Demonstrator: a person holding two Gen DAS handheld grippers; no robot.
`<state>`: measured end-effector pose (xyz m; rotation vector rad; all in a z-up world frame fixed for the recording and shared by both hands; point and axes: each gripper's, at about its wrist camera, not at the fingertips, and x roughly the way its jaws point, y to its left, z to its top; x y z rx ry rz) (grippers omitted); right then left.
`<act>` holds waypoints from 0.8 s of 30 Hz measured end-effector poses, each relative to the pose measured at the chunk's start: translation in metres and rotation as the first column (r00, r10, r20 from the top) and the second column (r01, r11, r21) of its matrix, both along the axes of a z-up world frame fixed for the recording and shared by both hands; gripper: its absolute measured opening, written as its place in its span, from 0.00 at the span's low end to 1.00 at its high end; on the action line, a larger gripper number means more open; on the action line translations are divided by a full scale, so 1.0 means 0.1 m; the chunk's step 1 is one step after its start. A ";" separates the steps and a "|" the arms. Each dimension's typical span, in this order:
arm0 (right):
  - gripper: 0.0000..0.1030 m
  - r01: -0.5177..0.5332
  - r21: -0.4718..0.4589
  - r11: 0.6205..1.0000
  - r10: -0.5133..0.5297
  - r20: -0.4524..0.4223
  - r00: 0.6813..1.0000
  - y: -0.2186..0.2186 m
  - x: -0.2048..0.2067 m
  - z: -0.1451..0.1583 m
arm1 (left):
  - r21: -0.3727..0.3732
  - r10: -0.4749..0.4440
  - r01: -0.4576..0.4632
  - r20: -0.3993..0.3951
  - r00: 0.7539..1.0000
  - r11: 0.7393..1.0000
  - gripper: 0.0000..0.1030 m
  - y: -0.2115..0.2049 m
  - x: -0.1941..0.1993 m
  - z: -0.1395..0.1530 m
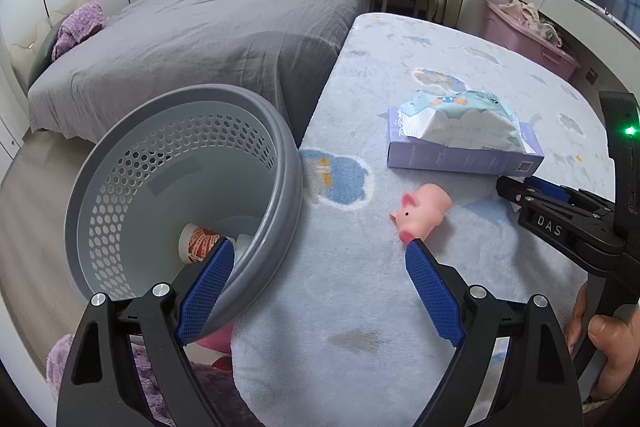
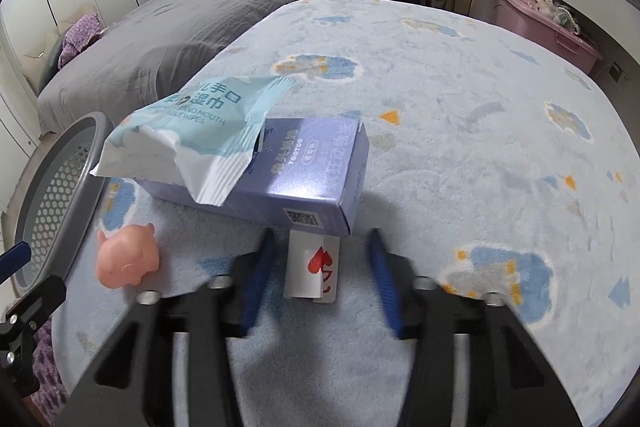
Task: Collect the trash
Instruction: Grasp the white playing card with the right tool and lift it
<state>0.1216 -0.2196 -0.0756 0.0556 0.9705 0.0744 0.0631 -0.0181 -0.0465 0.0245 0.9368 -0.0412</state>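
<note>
Left wrist view
Left tool (image 1: 316, 247): fingers spread wide apart, nothing between them; one blue pad sits over the basket's rim, the other tip just at the pig's snout.
Basket (image 1: 280, 163): grey, perforated, tilted toward the camera at the table's left edge; a cup with red print (image 1: 198, 241) and some white pieces lie at its bottom.
Table (image 1: 360, 327): covered with a pale blue fleece with cloud patterns.
Pig toy (image 1: 424, 213): pink, lying near the middle of the table, snout toward the camera.
Box (image 1: 460, 157): purple, lying flat beyond the pig, toward the table's right edge.
Wipes wrapper (image 1: 460, 119): torn, light blue and white, resting on top of the box.
Right tool (image 1: 512, 193): comes in from the right edge, tips just beside the box's near corner; a hand (image 1: 604, 339) grips its handle.

Right wrist view
Right tool (image 2: 320, 259): fingers partly apart, either side of a playing card, not pressing it.
Playing card (image 2: 314, 269): white with a red heart, flat on the table, touching the box's near end.
Box (image 2: 312, 179): straight ahead, wrapper (image 2: 192, 135) draped over its left end.
Pig toy (image 2: 128, 259): left of the tool.
Basket (image 2: 72, 187): at the table's left edge.
</note>
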 end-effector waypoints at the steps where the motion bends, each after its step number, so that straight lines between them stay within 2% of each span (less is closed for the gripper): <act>1: 0.30 0.003 0.004 1.000 -0.003 0.002 1.000 -0.01 -0.01 0.00 | 0.000 -0.001 0.001 0.001 1.000 1.000 0.83 0.00 0.00 0.00; 3: 0.21 0.006 0.021 1.000 -0.006 0.003 1.000 -0.05 -0.02 0.01 | 0.000 -0.001 0.001 0.004 1.000 1.000 0.83 -0.01 -0.02 0.02; 13: 0.19 0.042 0.052 0.998 -0.043 0.012 0.999 -0.27 -0.33 0.09 | -0.008 -0.011 0.011 0.023 1.000 1.000 0.83 -0.04 -0.10 0.09; 24: 0.19 0.123 0.084 0.989 -0.122 -0.011 0.992 -0.67 -0.95 0.08 | -0.022 -0.039 0.040 0.037 0.999 0.999 0.83 -0.13 -0.20 0.15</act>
